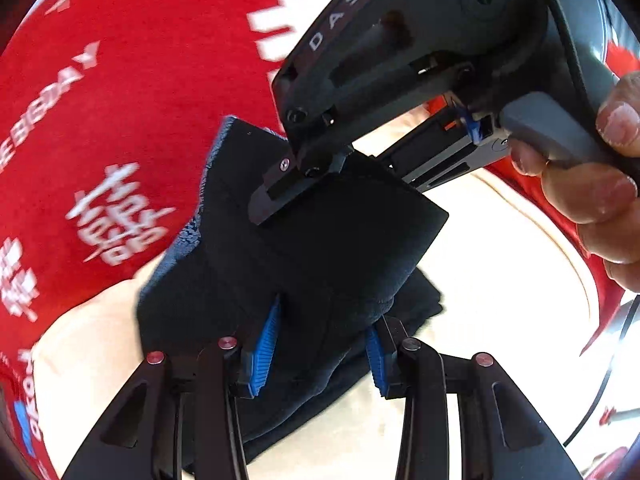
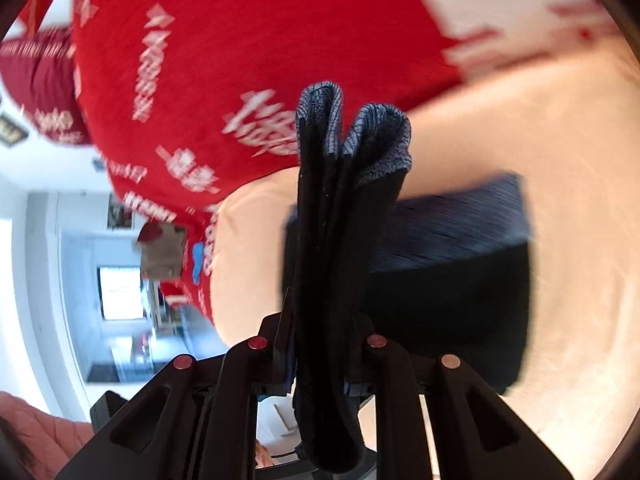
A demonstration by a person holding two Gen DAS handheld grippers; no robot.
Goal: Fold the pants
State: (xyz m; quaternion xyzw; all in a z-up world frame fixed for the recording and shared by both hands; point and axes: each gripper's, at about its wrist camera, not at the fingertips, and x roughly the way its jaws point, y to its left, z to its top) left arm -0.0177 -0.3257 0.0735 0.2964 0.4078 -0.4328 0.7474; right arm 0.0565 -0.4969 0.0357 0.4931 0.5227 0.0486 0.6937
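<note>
The dark navy pants (image 1: 320, 248) are folded into a thick bundle above a cream surface. My left gripper (image 1: 320, 340) has its blue-padded fingers (image 1: 262, 348) on either side of the bundle's near end and grips it. The right gripper's body (image 1: 400, 52) reaches in from the upper right, its finger (image 1: 280, 196) clamped on the bundle's far edge. In the right wrist view the right gripper (image 2: 324, 320) is shut on the stacked folded layers of the pants (image 2: 332, 220), which stand upright between the fingers, ribbed waistband at the top.
A red cloth with white print (image 1: 120, 100) covers the table's far side; it also shows in the right wrist view (image 2: 240, 60). The cream tabletop (image 2: 540, 120) lies under the pants. A hand (image 1: 600, 184) holds the right gripper's handle. A room with a doorway (image 2: 80, 260) lies to the left.
</note>
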